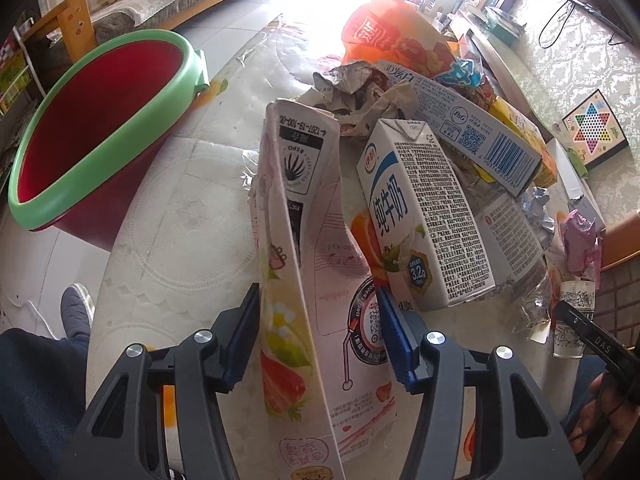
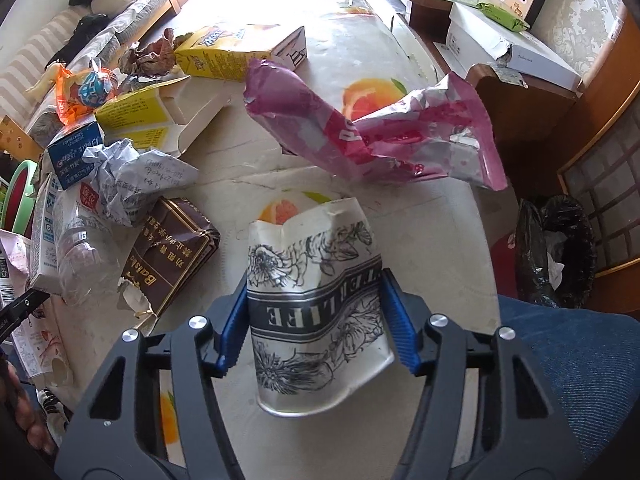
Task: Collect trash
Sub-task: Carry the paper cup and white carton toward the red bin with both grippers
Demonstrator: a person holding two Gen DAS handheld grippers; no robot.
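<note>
Only the left wrist view shows one red bucket with a green rim, standing beside the table. In it the left tool is clenched on a pink carton; one milk carton lies just right of it. Only the right wrist view shows one bin lined with a black bag, on the floor at the right. There the right tool grips one crushed paper cup, with a pink wrapper beyond it.

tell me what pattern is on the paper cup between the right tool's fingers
Black line-drawn flowers on white, with a dark lettered band around the paper cup; clearest in the right wrist view.
</note>
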